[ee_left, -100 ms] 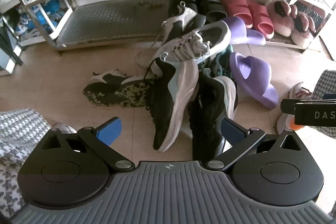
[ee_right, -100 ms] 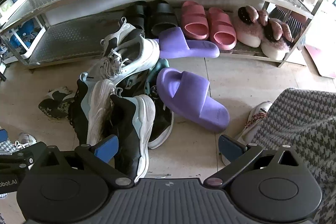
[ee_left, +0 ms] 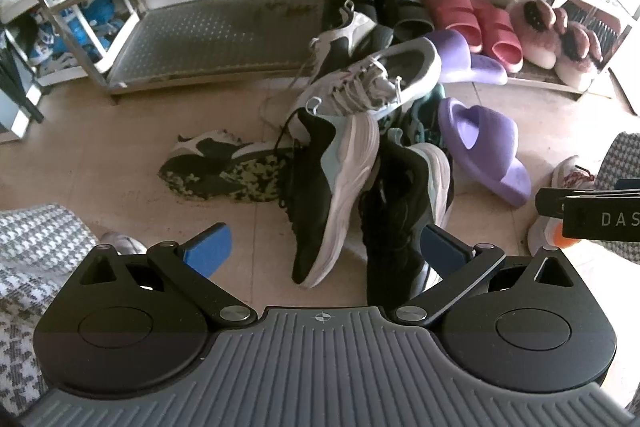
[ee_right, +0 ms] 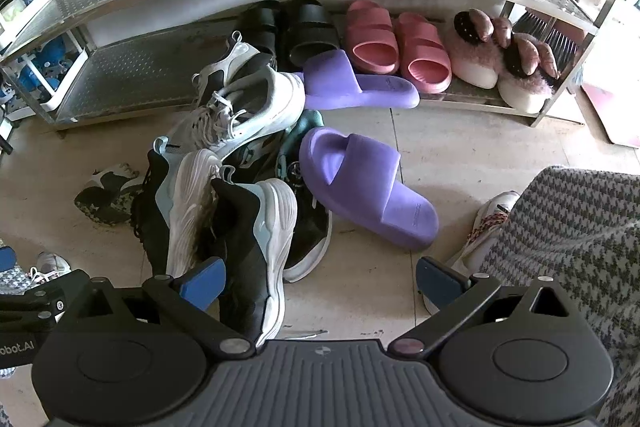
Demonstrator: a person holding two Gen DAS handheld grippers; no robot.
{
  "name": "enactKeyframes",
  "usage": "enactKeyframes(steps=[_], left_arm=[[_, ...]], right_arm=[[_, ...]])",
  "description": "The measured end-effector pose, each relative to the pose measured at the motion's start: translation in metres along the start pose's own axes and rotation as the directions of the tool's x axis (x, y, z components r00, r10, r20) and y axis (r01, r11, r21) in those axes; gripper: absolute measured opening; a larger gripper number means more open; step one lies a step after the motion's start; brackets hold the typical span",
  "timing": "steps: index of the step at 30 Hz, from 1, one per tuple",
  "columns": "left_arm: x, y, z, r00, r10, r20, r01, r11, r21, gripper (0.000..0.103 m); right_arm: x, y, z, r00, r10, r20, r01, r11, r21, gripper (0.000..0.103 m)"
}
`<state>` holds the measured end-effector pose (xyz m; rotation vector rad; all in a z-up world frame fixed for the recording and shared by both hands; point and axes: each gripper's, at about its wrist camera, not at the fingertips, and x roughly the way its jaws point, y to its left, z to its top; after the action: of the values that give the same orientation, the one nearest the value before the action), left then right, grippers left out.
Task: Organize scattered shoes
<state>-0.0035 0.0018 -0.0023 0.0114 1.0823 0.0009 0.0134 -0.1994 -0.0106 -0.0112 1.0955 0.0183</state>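
A heap of shoes lies on the floor before a steel rack (ee_left: pixel 224 39) (ee_right: pixel 132 75). On top is a white sneaker (ee_left: pixel 372 83) (ee_right: pixel 248 111). Below it lie two black sneakers with white soles (ee_left: pixel 332 187) (ee_right: pixel 256 239) on their sides. A camouflage-soled shoe (ee_left: pixel 224 171) (ee_right: pixel 108 195) lies left of the heap. One purple slide (ee_left: pixel 484 147) (ee_right: pixel 364 183) rests on the floor, another (ee_left: pixel 464 59) (ee_right: pixel 352 83) leans on the rack's edge. My left gripper (ee_left: pixel 326 247) hangs open above the black sneakers. My right gripper (ee_right: pixel 320 281) is open too, over the floor beside them.
On the rack's lower shelf stand black slides (ee_right: pixel 292 27), pink slides (ee_right: pixel 396 47) and furry pink slippers (ee_right: pixel 500 63). A person's houndstooth trouser leg (ee_right: pixel 568 251) and white shoe (ee_right: pixel 488 227) are at the right. A white cart with blue items (ee_left: pixel 60 27) stands far left.
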Motion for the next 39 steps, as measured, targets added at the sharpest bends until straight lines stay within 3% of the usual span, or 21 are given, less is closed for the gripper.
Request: enactKeyframes(steps=[20,22,39], left_arm=[[0.002,0.005,-0.017,1.000,-0.005,0.007,0.005,1.000,0.004,0.103],[0.000,0.001,0.002,1.000,0.001,-0.018,-0.001,1.000,-0.005,0.103],[0.000,0.001,0.003,1.000,0.004,-0.023,-0.004,1.000,-0.010,0.103]], right_arm=[[0.013,-0.001,-0.020,1.000,-0.006,-0.005,0.006,1.000,-0.009,0.102],[0.012,0.001,-0.023,1.000,-0.007,-0.003,0.007,1.000,-0.010,0.102],[0.014,-0.004,-0.018,1.000,-0.002,-0.018,0.001,1.000,-0.005,0.102]])
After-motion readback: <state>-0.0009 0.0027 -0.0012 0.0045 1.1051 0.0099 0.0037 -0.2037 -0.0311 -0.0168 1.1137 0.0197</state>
